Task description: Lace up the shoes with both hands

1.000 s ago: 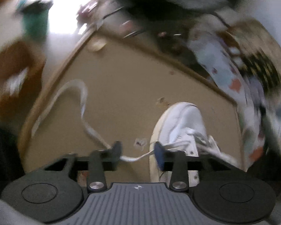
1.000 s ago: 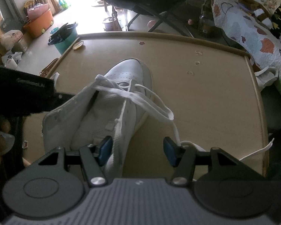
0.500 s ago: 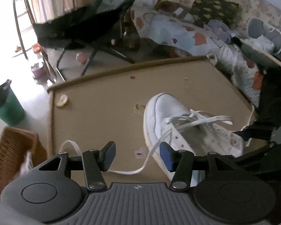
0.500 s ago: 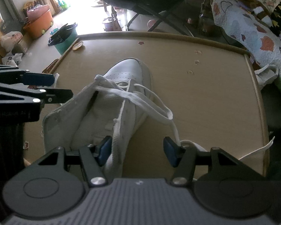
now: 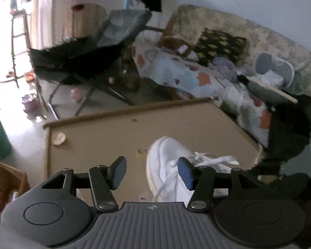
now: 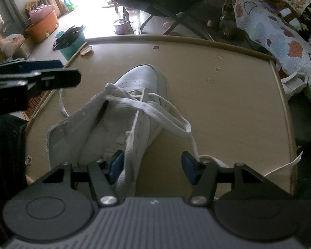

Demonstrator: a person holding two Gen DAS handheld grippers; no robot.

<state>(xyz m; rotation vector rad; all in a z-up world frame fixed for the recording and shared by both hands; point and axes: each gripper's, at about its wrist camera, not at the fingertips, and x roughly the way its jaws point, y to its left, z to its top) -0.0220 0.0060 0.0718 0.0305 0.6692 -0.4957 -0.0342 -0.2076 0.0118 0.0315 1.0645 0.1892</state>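
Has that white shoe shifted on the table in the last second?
No. In the right wrist view the white shoe keeps its toe just short of the same chipped spots on the wooden table.

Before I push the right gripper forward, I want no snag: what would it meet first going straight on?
Probably the white lace-up shoe: the open right gripper points down over its eyelet flap and flat white lace, though depth is unclear.

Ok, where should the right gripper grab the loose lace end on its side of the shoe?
Grip the flat lace where it drops off the white shoe toward the table, closing across its width from above; that stretch hangs clear of the shoe's side.
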